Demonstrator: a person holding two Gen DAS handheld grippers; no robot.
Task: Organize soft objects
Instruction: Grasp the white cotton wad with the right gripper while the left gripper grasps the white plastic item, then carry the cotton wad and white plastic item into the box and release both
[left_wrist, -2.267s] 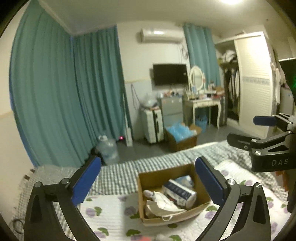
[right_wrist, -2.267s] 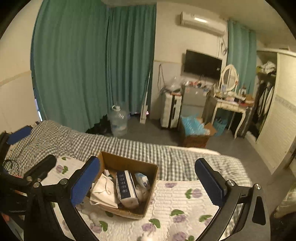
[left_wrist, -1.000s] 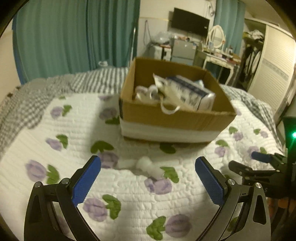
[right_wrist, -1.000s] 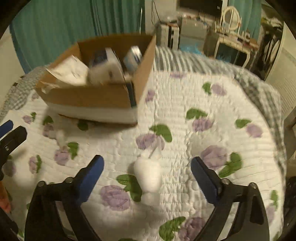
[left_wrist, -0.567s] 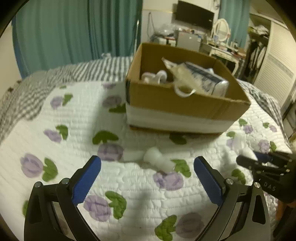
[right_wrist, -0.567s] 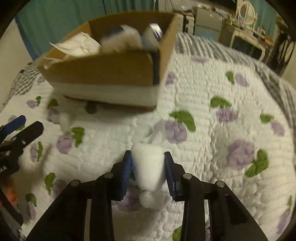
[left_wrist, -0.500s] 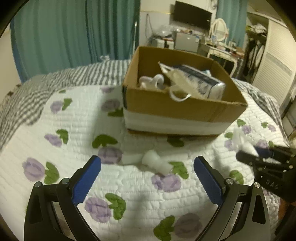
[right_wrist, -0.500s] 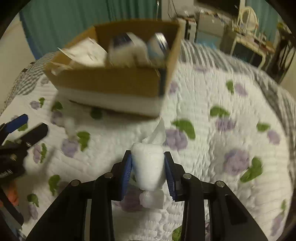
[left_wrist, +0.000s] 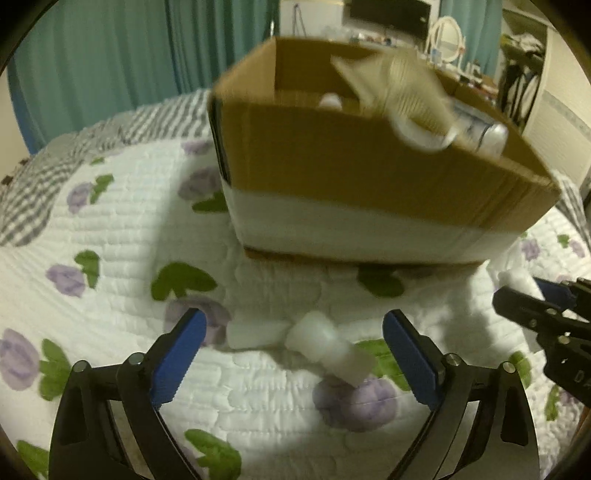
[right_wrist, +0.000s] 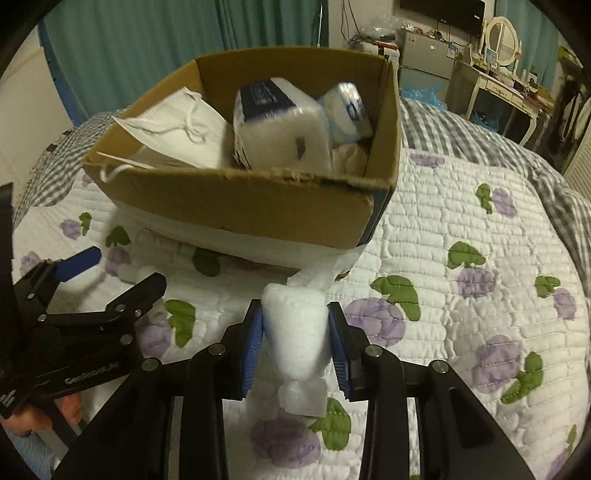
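A cardboard box (left_wrist: 369, 177) stands on the quilted bed and holds a white bag (right_wrist: 173, 136) and tissue packs (right_wrist: 277, 129). My right gripper (right_wrist: 295, 332) is shut on a white foam piece (right_wrist: 295, 332) and holds it just in front of the box (right_wrist: 258, 210). My left gripper (left_wrist: 291, 354) is open, low over a second white foam piece (left_wrist: 325, 347) that lies on the quilt between its fingers. The left gripper also shows in the right wrist view (right_wrist: 96, 280), the right gripper in the left wrist view (left_wrist: 535, 302).
The white quilt with purple flowers (right_wrist: 480, 277) covers the bed, with a grey checked blanket (left_wrist: 33, 199) at its far side. Teal curtains (right_wrist: 184, 40), a dressing table (right_wrist: 506, 88) and a TV (right_wrist: 443, 11) stand beyond the bed.
My right gripper closed on the foam piece and lifted it toward the box. My left gripper came down and forward to the other foam piece, still open.
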